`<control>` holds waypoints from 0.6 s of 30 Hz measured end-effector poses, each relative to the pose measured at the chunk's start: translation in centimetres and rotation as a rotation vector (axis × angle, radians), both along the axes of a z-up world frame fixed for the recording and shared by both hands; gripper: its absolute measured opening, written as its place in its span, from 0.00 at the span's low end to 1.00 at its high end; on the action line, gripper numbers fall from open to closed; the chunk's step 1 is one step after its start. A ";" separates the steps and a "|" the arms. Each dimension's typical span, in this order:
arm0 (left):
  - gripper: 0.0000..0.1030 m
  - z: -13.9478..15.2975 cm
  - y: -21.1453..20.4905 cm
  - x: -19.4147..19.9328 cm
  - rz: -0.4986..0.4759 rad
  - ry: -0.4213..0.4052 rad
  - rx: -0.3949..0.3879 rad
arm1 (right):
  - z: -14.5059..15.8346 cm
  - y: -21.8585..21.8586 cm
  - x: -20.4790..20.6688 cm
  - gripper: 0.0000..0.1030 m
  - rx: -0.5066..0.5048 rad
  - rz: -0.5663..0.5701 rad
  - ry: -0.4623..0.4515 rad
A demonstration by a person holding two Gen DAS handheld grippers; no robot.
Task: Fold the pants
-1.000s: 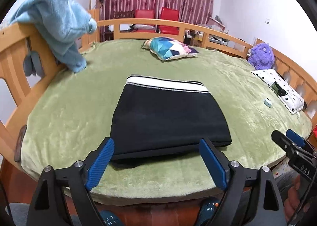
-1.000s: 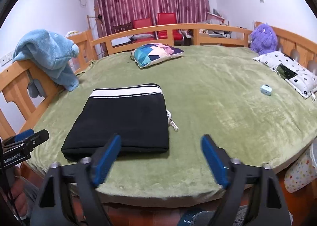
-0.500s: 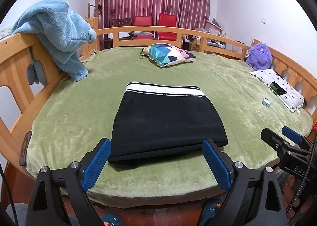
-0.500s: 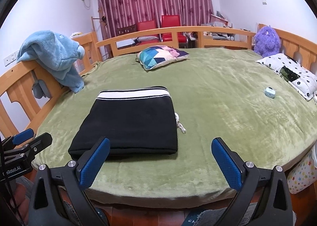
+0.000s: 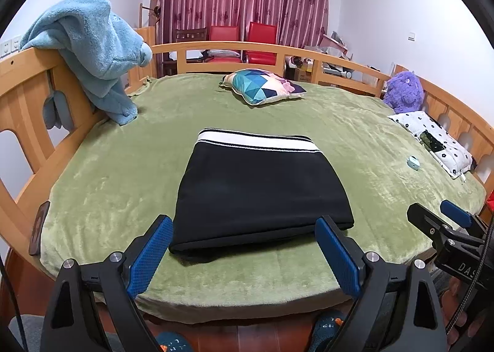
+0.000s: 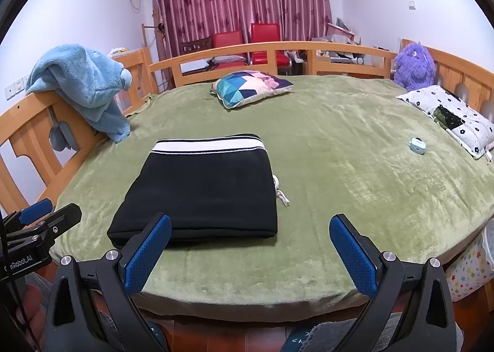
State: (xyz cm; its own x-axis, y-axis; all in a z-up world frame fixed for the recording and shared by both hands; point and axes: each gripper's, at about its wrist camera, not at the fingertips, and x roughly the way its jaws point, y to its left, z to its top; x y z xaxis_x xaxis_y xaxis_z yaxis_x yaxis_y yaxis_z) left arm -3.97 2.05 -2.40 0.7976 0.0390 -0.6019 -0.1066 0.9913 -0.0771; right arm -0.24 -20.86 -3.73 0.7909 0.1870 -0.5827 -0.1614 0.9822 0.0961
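Basically folded: pants (image 5: 259, 188) lie as a flat black rectangle near the bed (image 5: 92, 185) front edge, waistband at the far side. Left hand-held gripper (image 5: 244, 251) faces them squarely, jaws wide, empty. Right hand-held gripper (image 6: 250, 250), also spread and holding nothing, sits off their right side, so left is nearer.

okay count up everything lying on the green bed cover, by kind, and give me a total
Folded pants: 1
Pillows, patterned and dotted white: 2
Purple plush toy: 1
Small light blue case: 1
Total: 5
The blue blanket hangs over the rail, so it is left out.
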 end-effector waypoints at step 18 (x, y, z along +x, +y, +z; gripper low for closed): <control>0.91 0.0 -0.2 -0.4 0.002 0.000 -0.003 | 0.2 -0.3 -0.1 0.98 0.005 -0.002 -0.001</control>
